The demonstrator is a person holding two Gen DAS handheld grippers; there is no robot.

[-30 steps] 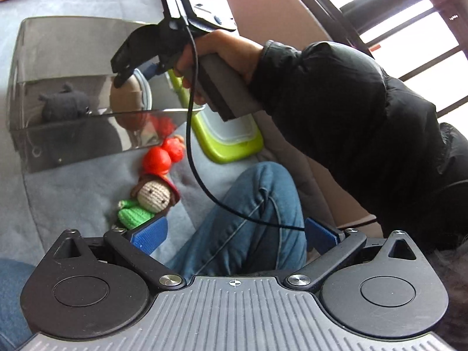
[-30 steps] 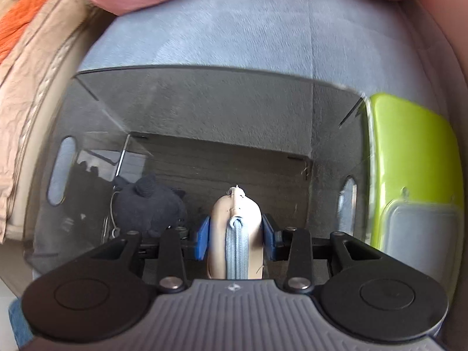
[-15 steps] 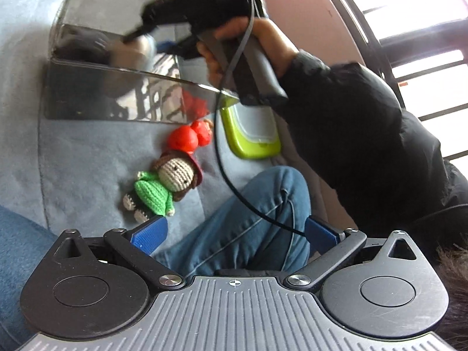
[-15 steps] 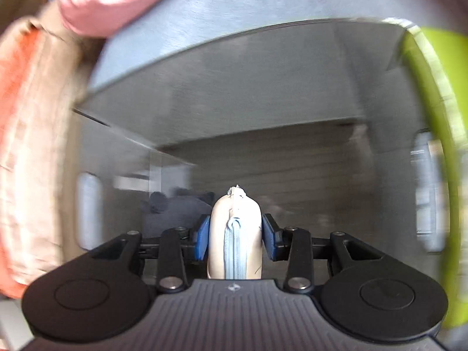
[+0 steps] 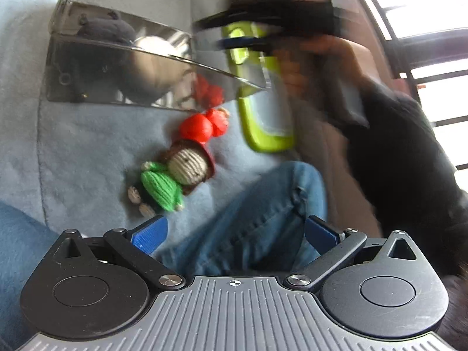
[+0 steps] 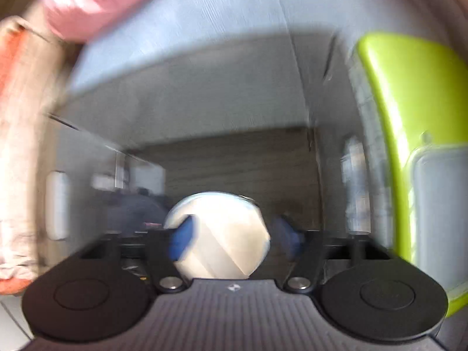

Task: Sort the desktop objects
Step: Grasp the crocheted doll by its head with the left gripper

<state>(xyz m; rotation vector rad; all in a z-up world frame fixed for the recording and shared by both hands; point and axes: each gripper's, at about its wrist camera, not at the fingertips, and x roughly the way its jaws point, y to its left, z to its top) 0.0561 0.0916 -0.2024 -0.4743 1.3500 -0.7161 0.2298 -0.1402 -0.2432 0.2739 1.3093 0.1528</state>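
The right gripper (image 6: 234,234) has just been opening, its pads now off the beige pouch (image 6: 218,234). The pouch, blurred, seems to have tipped onto its side inside the clear box (image 6: 204,111).

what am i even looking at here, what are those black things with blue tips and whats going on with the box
No robot: a person holds a hand-held gripper in each hand, each carrying a camera that looks along its blue fingers. The left gripper is open and empty above a knitted doll and a red toy lying on the grey cloth. The right gripper is over the smoky clear box. Its jaws have just been opening, and the cream pouch sits loosely between them, beside a dark plush toy. A green lid lies beside the box.
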